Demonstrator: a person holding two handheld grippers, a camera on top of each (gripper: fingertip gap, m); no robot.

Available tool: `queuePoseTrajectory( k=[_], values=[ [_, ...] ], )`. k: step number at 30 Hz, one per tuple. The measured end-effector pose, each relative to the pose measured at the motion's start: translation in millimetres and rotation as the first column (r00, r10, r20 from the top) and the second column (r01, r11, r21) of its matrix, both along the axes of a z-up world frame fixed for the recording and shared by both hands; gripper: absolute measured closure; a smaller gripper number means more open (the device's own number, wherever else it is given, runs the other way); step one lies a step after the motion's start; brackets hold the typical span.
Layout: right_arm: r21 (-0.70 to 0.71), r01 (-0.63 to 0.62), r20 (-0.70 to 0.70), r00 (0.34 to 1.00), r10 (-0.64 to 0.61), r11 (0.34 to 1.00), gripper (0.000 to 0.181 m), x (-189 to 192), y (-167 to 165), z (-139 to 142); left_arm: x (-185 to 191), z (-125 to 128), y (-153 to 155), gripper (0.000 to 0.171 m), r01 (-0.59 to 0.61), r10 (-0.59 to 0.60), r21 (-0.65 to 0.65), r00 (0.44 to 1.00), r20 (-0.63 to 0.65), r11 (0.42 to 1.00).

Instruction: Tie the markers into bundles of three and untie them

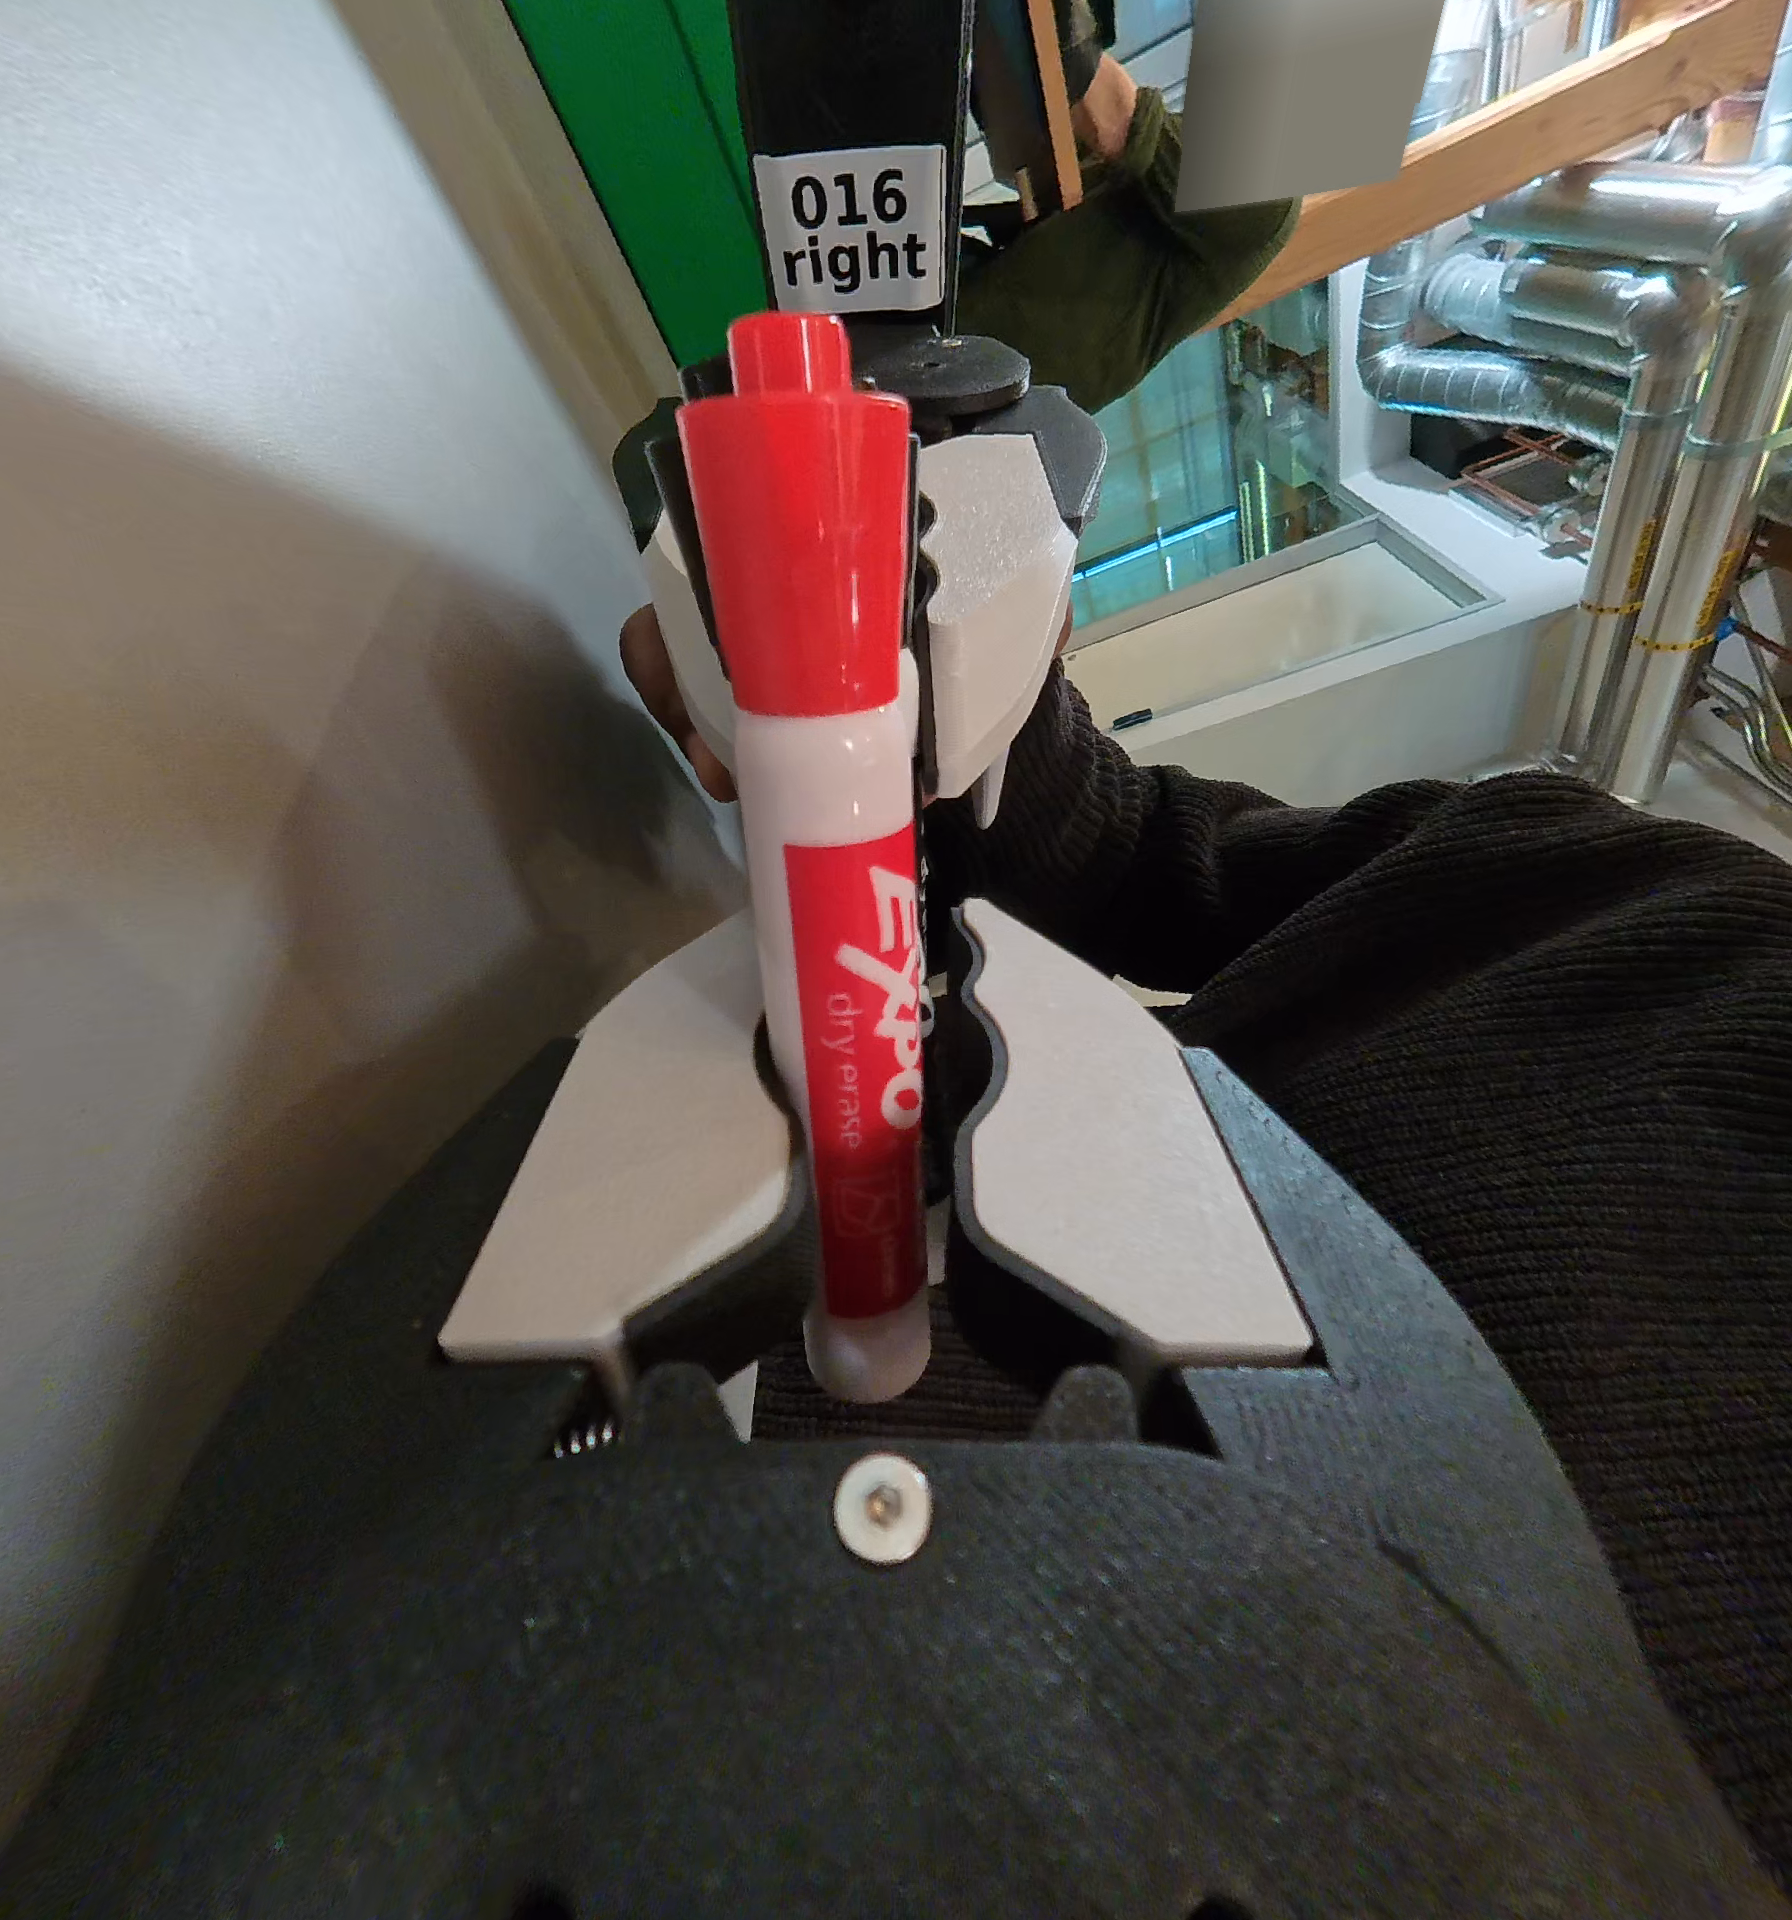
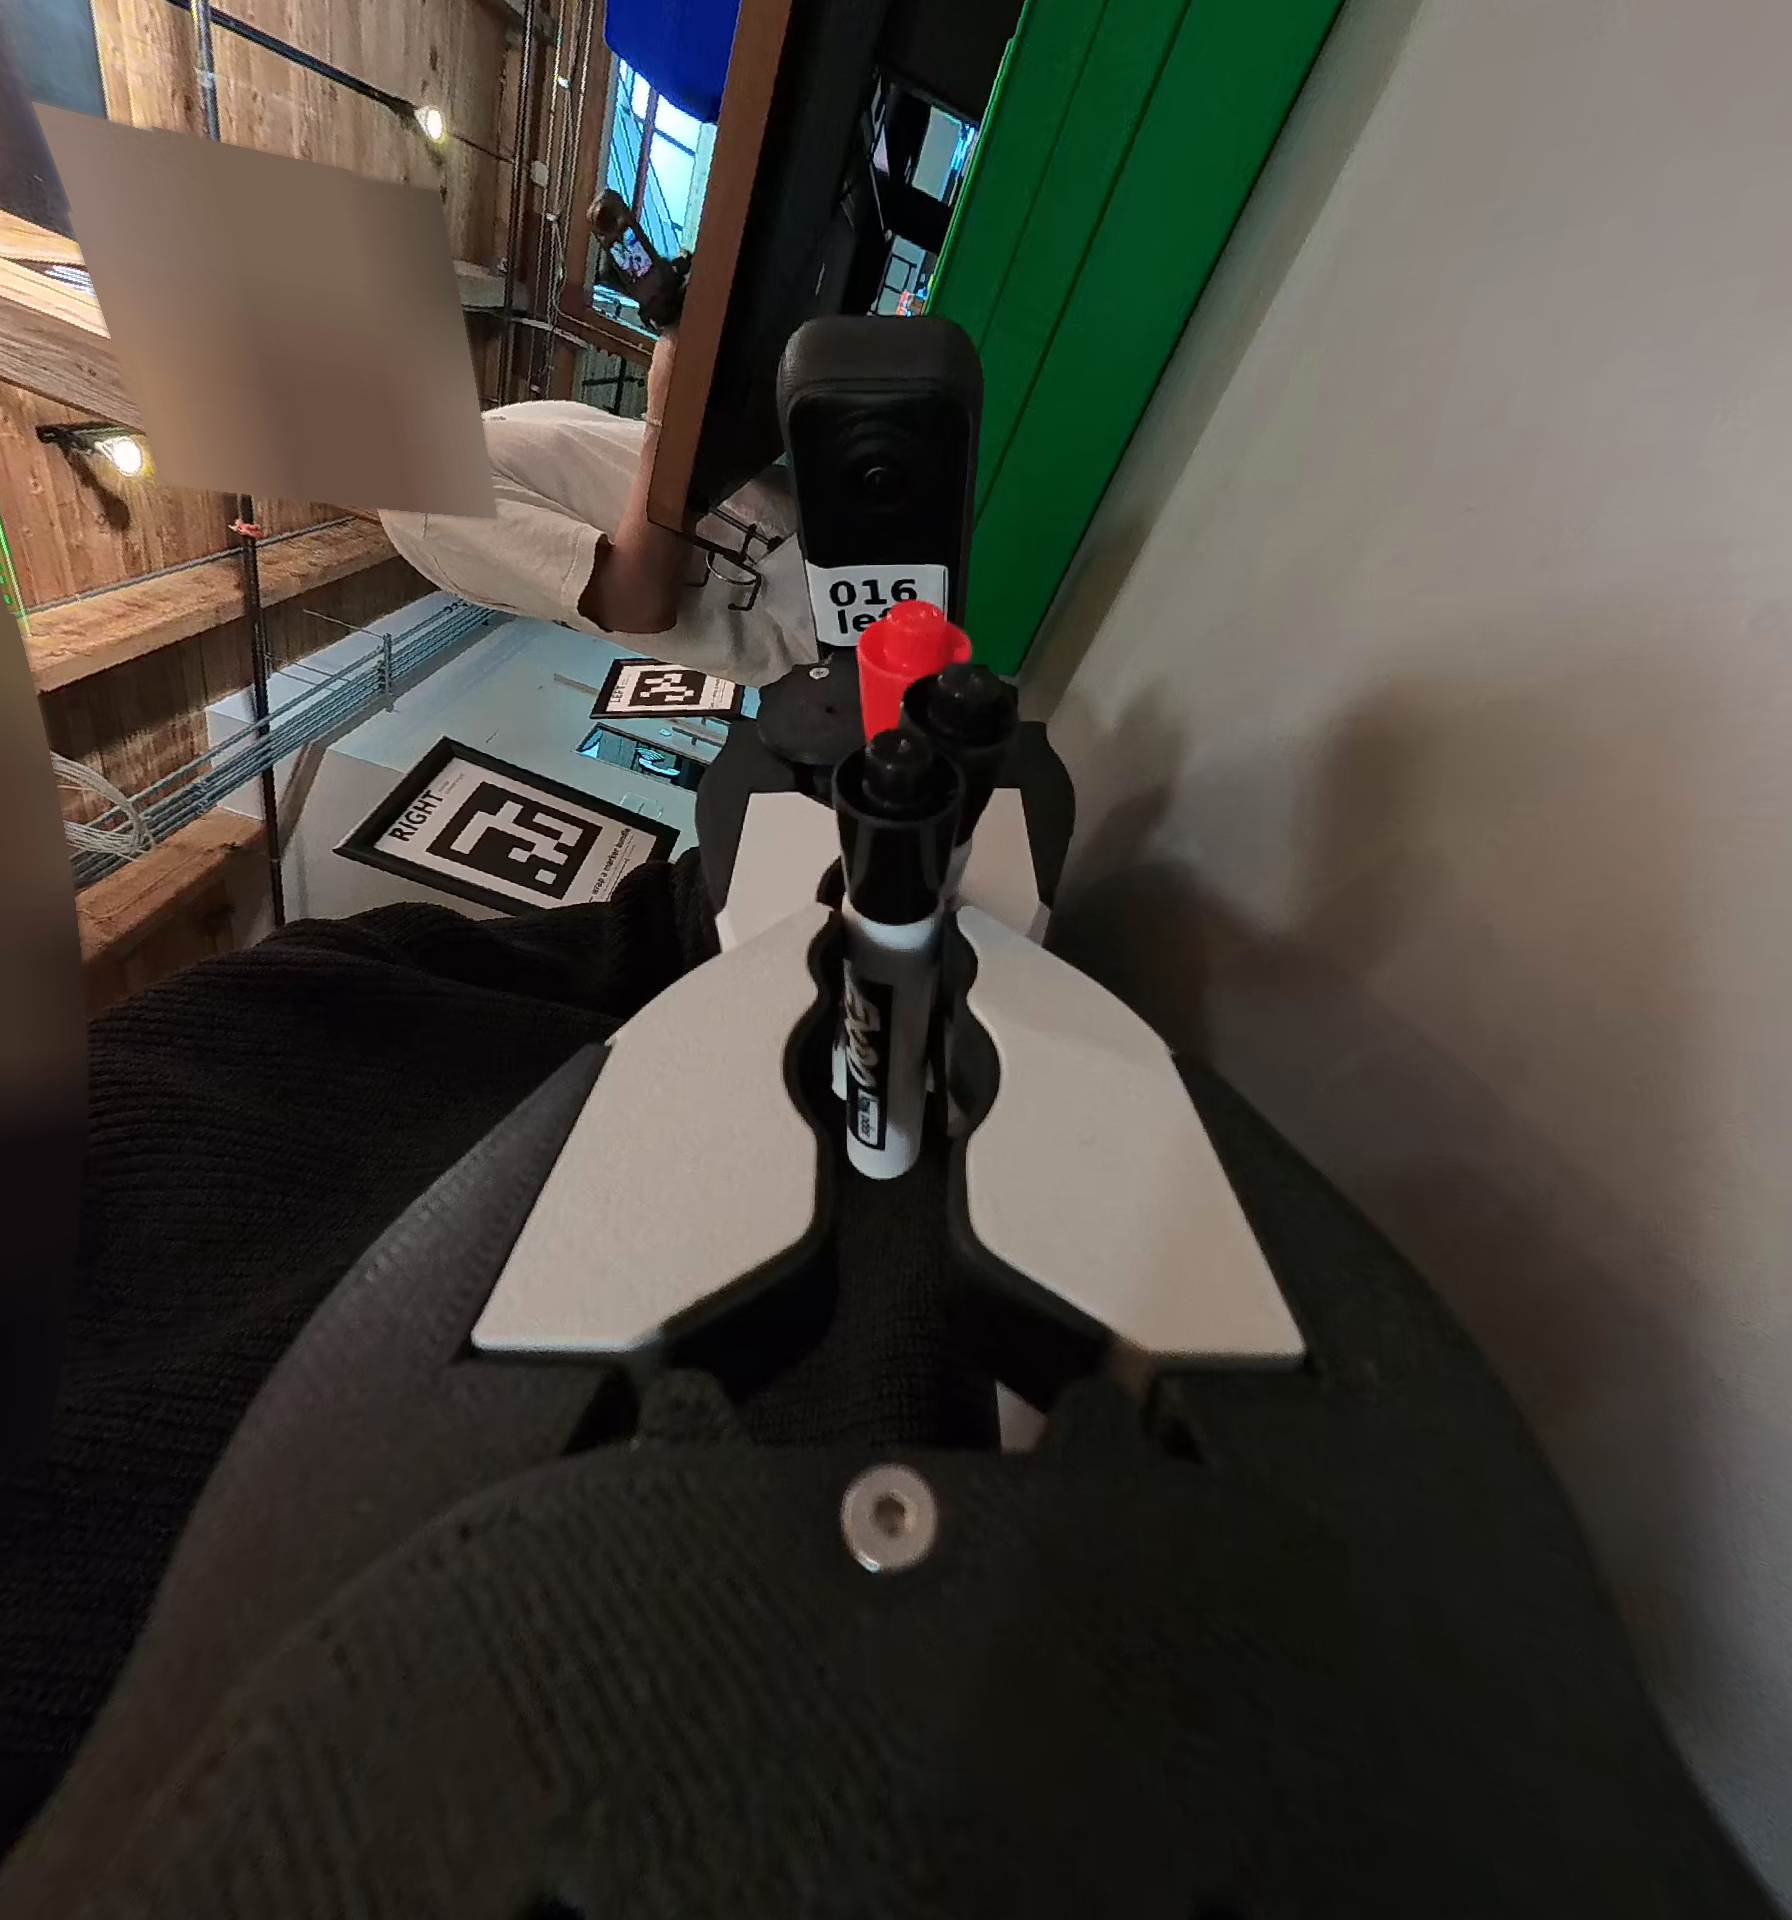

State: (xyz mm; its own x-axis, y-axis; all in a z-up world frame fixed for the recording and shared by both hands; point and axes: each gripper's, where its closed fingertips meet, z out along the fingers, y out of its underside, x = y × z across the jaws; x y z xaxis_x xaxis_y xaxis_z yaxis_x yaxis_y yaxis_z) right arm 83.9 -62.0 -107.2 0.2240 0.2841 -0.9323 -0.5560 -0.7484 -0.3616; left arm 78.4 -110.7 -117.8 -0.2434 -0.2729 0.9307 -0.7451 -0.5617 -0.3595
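Three markers are held as one bundle between my two grippers, which face each other. In the left wrist view the red marker [image 1: 850, 1039] lies between my left gripper's [image 1: 861, 997] white fingers, with a black marker [image 1: 923, 935] just behind it. The right gripper [image 1: 850, 769] is clamped around the cap end. In the right wrist view two black markers [image 2: 887, 1039] [image 2: 959, 707] and the red cap [image 2: 907, 665] run from my right gripper [image 2: 892, 987] into the left gripper [image 2: 897, 894]. Both grippers are shut on the bundle. I see no tie around it.
A pale grey surface [image 1: 196, 623] runs close along one side of both grippers, with a green panel [image 2: 1079, 312] beyond it. A dark ribbed sleeve [image 1: 1494, 1039] fills the other side. Framed black-and-white tags [image 2: 518, 831] and a seated person [image 2: 559, 499] are farther off. One gripper's finger ends stand about 4 cm off the other's.
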Motion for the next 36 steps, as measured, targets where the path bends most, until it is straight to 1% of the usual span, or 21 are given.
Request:
queuePoseTrajectory(
  k=[4,12,20,22,27,31,32,34,36],
  values=[
    [-0.004,0.008,-0.007,1.000,-0.008,1.000,0.164,0,1,0,0,-1,0,0.151,-0.004,0.004,0.011,1.000,-0.004,1.000],
    [-0.006,0.031,-0.006,0.999,-0.031,0.999,0.163,2,3,0,2,-1,2,0.151,-0.016,0.016,-0.008,1.000,-0.012,1.000],
    [-0.015,0.097,-0.028,0.995,-0.097,0.995,0.145,13,9,1,4,2,5,0.151,-0.035,0.035,-0.017,0.999,0.002,0.999],
    [-0.027,0.097,-0.033,0.995,-0.098,0.995,0.139,11,9,-1,5,5,7,0.151,-0.049,0.049,-0.026,0.999,0.012,0.998],
    [-0.022,0.086,-0.109,0.990,-0.087,0.996,0.127,-3,13,5,5,11,4,0.151,-0.043,0.044,-0.041,0.998,0.046,0.998],
    [0.004,0.068,-0.179,0.982,-0.066,0.998,0.128,-21,16,11,4,18,-4,0.151,-0.014,0.019,-0.068,0.998,0.066,0.998],
    [0.014,0.067,-0.196,0.979,-0.063,0.998,0.130,-23,17,12,3,17,-6,0.151,-0.006,0.010,-0.073,0.998,0.060,0.997],
    [0.040,0.055,-0.211,0.976,-0.045,0.998,0.143,-28,17,15,1,16,-9,0.151,0.010,-0.006,-0.082,0.999,0.048,0.997],
    [0.052,0.047,-0.205,0.978,-0.035,0.998,0.143,-29,16,15,1,15,-8,0.151,0.007,-0.003,-0.070,0.999,0.048,0.998]
  ],
)
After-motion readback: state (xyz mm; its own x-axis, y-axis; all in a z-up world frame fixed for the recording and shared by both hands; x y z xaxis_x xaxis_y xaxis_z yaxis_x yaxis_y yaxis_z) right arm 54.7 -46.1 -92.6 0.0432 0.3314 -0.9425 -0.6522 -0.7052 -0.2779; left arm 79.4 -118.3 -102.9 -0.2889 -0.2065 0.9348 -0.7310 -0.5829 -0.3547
